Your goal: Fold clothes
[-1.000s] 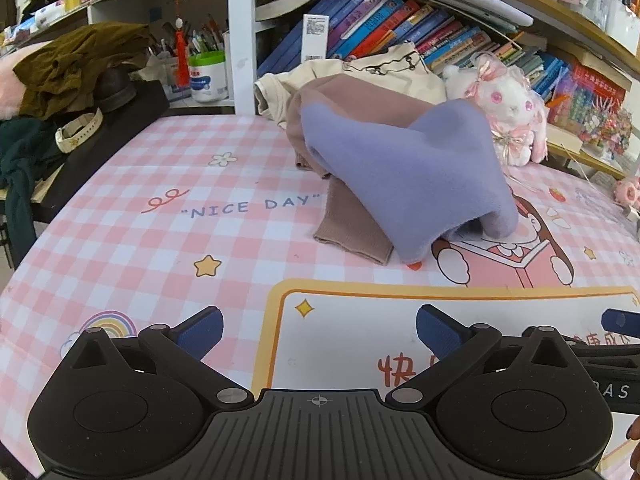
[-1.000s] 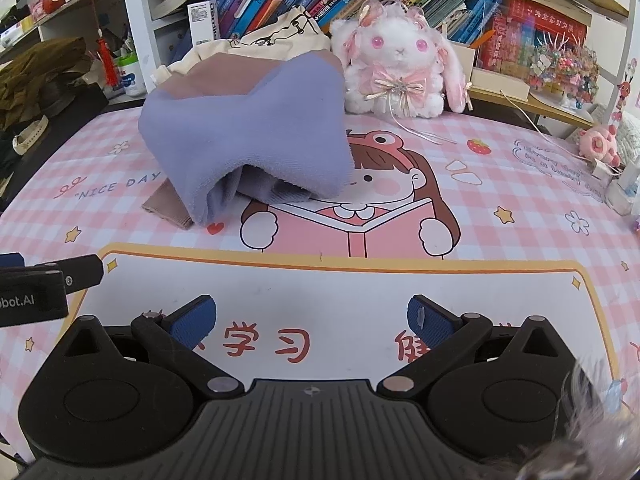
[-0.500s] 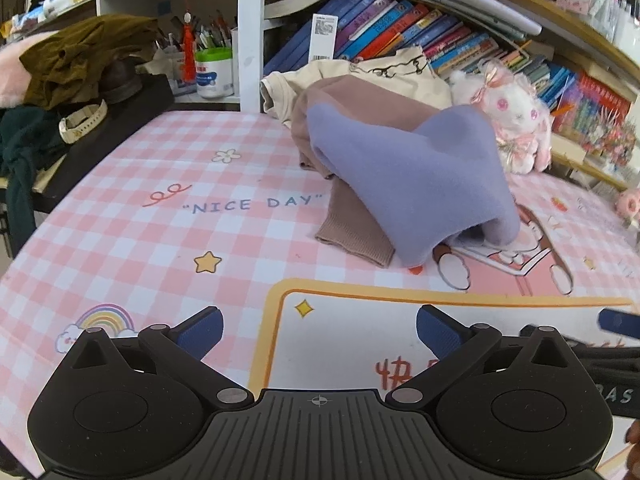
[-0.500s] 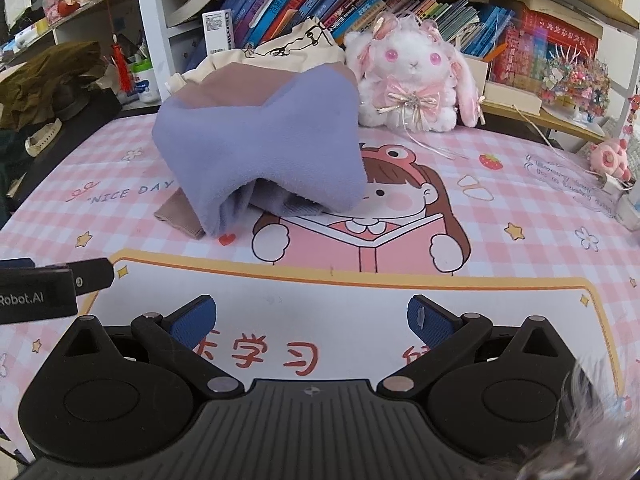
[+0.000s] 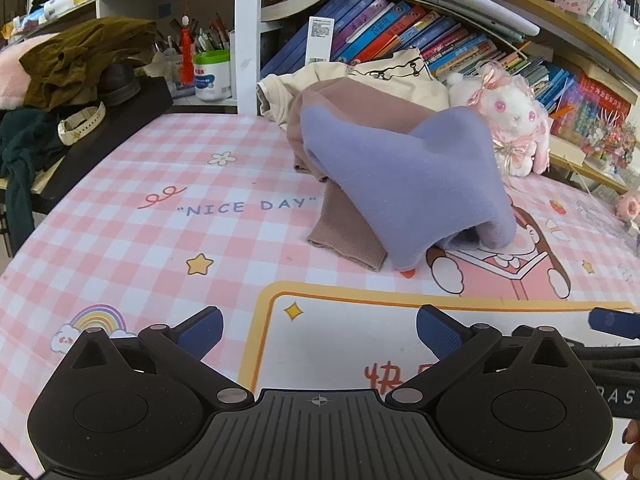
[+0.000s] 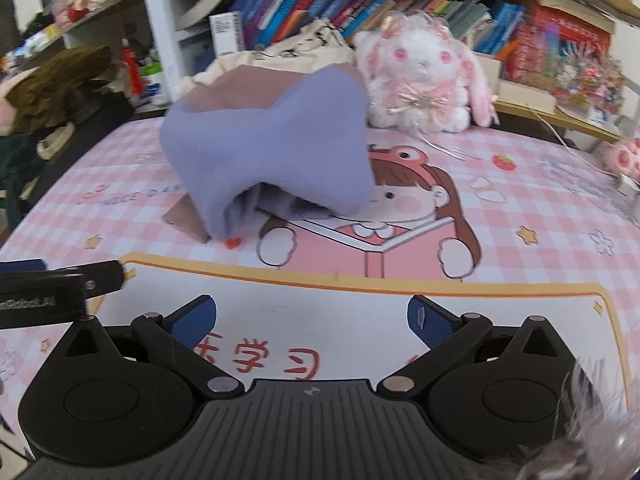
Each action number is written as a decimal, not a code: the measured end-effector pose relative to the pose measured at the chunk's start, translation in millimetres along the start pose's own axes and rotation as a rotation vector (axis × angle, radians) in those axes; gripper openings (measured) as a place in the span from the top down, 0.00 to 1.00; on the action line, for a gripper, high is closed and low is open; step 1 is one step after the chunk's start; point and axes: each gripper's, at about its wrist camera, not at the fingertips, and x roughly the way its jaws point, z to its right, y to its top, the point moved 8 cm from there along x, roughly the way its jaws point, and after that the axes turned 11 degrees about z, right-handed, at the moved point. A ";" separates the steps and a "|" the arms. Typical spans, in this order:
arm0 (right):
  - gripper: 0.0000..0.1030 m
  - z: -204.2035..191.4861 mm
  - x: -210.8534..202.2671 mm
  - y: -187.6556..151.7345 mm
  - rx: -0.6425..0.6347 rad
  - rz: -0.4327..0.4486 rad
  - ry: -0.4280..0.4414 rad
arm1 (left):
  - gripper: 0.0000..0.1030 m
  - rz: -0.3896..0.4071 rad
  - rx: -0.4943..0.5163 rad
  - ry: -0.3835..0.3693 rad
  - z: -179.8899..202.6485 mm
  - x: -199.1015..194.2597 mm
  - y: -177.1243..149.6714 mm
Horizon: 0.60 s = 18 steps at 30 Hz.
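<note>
Bright, even indoor light; left view sharp, right view smeared.

Soft diffuse light leaves only a faint shadow under the lavender and mauve fleece garment [image 5: 404, 184] ahead of the left hand-held gripper [image 5: 319, 326]. Fisheye bending curves the wooden bookshelves [image 5: 500, 20] and the pink checked bench [image 5: 120, 240] at the edges. The right view is motion-blurred throughout, softening the white plush rabbit [image 6: 424, 76] beyond the right hand-held gripper [image 6: 312, 316].

Matt fleecy lilac garment [image 5: 404, 184]
</note>
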 end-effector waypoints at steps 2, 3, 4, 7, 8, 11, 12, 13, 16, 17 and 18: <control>0.00 -2.0 -1.6 2.0 -0.018 0.014 0.016 | 0.00 0.003 -0.012 -0.003 1.2 0.0 0.3; 0.00 -2.4 -1.8 2.6 -0.024 0.017 0.024 | 0.00 0.005 -0.012 0.000 2.2 -0.1 0.5; 0.01 -2.5 -1.6 2.7 -0.029 0.018 0.032 | 0.00 0.008 -0.012 0.003 3.1 -0.3 0.7; 0.02 0.4 -0.3 2.8 -0.039 0.017 0.047 | 0.00 0.019 0.002 0.006 9.5 -1.5 1.7; 0.02 1.8 0.1 2.7 -0.042 0.016 0.051 | 0.00 0.024 0.009 0.012 11.8 -2.2 1.8; 0.02 6.6 1.8 2.6 -0.046 0.010 0.071 | 0.00 0.031 0.013 0.026 16.0 -3.3 1.4; 0.03 7.7 2.2 2.5 -0.050 0.010 0.078 | 0.00 0.029 0.004 0.028 16.8 -3.2 0.3; 0.04 8.6 2.7 2.1 -0.056 0.009 0.086 | 0.00 0.027 -0.005 0.029 17.5 -3.0 -0.7; 0.06 11.3 4.0 1.0 -0.073 0.007 0.111 | 0.00 0.014 -0.025 0.040 19.9 -1.9 -5.1; 0.06 12.3 4.6 0.6 -0.079 0.006 0.118 | 0.00 0.009 -0.028 0.045 20.9 -1.3 -6.9; 0.07 13.5 5.3 0.2 -0.084 0.004 0.123 | 0.00 0.004 -0.027 0.051 22.1 -0.5 -8.2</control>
